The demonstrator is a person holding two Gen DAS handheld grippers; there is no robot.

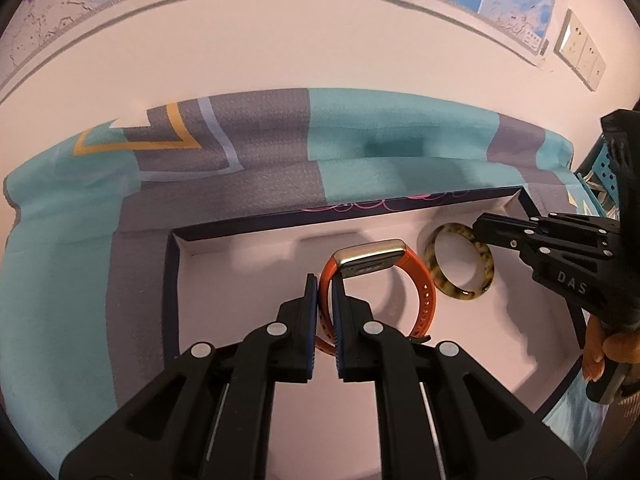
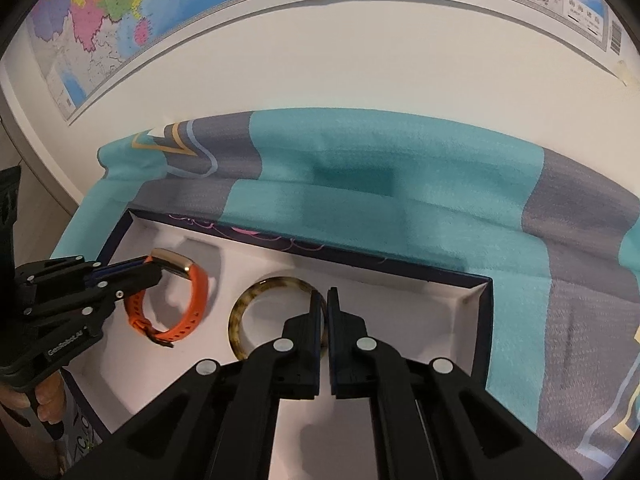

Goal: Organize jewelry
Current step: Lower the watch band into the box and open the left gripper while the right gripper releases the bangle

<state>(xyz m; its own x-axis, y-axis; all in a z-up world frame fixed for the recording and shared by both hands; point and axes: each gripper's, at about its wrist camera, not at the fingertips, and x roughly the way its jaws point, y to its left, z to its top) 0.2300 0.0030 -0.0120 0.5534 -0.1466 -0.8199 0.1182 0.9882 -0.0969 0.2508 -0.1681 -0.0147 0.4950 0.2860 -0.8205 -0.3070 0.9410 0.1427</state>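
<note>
An orange watch band with a gold case [image 1: 420,296] [image 2: 196,304] hangs over the white inside of a dark-rimmed box [image 1: 172,280] [image 2: 486,320]. My left gripper [image 1: 326,284] [image 2: 154,266] is shut on the strap's left side. To its right a tortoiseshell bangle [image 1: 440,280] [image 2: 240,312] stands on edge in the box, and my right gripper [image 2: 325,300] [image 1: 478,228] is shut on the bangle's rim. Part of the bangle is hidden behind the right gripper's fingers.
The box lies on a teal and grey cloth [image 1: 380,140] [image 2: 400,184] against a white wall with a map [image 2: 160,20]. Moulded recesses [image 1: 320,240] mark the box's white insert. A hand [image 1: 600,352] holds the right gripper's grip.
</note>
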